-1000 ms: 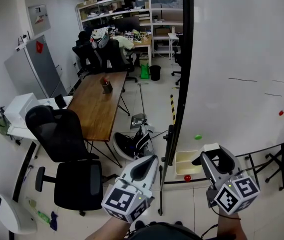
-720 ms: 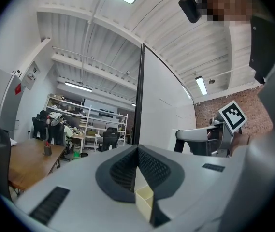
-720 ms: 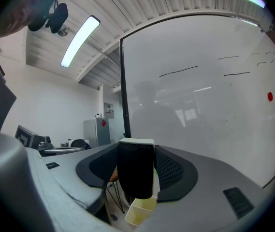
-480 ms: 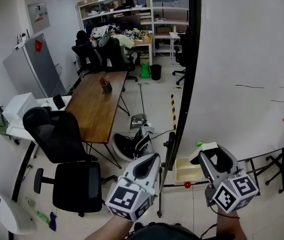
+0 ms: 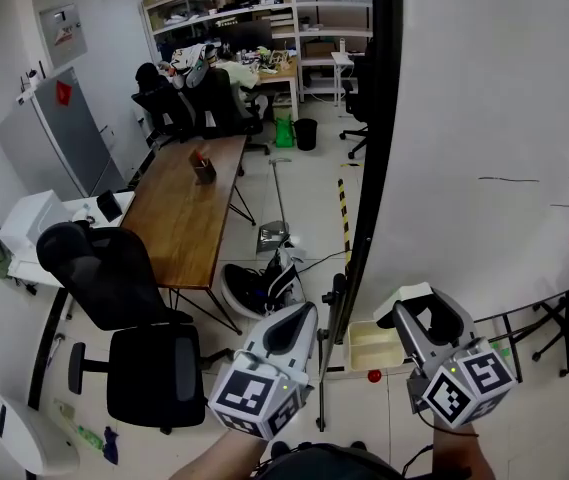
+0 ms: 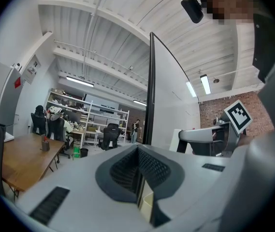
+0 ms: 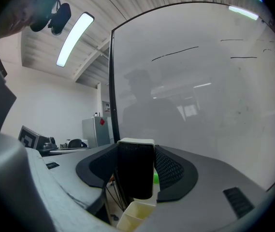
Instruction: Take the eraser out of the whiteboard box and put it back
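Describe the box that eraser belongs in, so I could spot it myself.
Find the big white whiteboard and follow its black side frame to the bottom. There sits a small cream open-topped box, just beyond the black felt eraser clamped in the right gripper. It is the only container there; a small red disc lies beside it.

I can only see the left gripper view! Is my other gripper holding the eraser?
Observer: Yes. The right gripper is shut on the eraser, which is black with a white back.
Operator: Cool! Where's the box?
Observer: In the head view the box hangs low on the whiteboard, just left of the eraser.
Operator: Is anything inside it?
Observer: The part that shows looks empty.
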Tool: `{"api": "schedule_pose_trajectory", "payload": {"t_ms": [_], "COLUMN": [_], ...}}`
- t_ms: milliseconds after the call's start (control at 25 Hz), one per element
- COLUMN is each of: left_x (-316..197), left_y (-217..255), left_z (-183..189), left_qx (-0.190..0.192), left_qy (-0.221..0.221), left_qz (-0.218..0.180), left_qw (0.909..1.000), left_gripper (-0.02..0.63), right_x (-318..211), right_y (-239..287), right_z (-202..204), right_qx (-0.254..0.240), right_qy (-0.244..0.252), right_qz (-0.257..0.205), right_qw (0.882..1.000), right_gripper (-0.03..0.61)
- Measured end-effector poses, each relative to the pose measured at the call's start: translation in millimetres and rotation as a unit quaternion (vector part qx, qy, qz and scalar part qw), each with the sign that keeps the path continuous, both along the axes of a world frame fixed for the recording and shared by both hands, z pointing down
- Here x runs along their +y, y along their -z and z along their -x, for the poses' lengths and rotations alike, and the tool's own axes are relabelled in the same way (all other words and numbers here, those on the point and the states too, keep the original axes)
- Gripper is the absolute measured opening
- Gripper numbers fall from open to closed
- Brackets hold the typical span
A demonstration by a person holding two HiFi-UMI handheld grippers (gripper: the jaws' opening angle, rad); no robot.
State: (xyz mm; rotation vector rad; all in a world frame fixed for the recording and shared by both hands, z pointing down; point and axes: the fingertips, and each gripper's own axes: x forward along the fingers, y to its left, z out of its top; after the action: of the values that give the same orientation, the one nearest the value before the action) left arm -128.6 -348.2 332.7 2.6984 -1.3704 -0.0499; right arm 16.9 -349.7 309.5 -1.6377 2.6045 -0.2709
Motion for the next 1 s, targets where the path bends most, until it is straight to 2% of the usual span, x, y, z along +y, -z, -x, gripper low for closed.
{"api": "schedule_pose_trajectory", "payload": {"t_ms": [240, 400, 680, 1000], "left_x": [-6, -3, -8, -14], "left_y": [-6, -31, -70, -111], "left_z": [0, -5, -13, -14], "left_qx": [-0.002, 0.001, -0.008, -0.017], "left_qy": [0.004, -0.002, -0.002, 0.001], "left_qz": [0.008, 0.035, 0.064, 0.091], "left_qw": [1.0000, 0.9994, 0.9979, 0.9957], "left_gripper": [0.028, 0.028, 0.028, 0.028], "right_x": [-4, -6, -16, -28], "right_y": [-8, -32, -77, -120], "right_z": [2, 3, 2, 0], "right_qx": [0.008, 0.017, 0.024, 0.034], "right_qy": [0.005, 0.005, 0.011, -0.004], "right_qz": [0.000, 0.011, 0.033, 0.048], "right_qw": [1.000, 1.000, 0.999, 0.998], "right_gripper": [0.256, 0.256, 0.256, 0.256]}}
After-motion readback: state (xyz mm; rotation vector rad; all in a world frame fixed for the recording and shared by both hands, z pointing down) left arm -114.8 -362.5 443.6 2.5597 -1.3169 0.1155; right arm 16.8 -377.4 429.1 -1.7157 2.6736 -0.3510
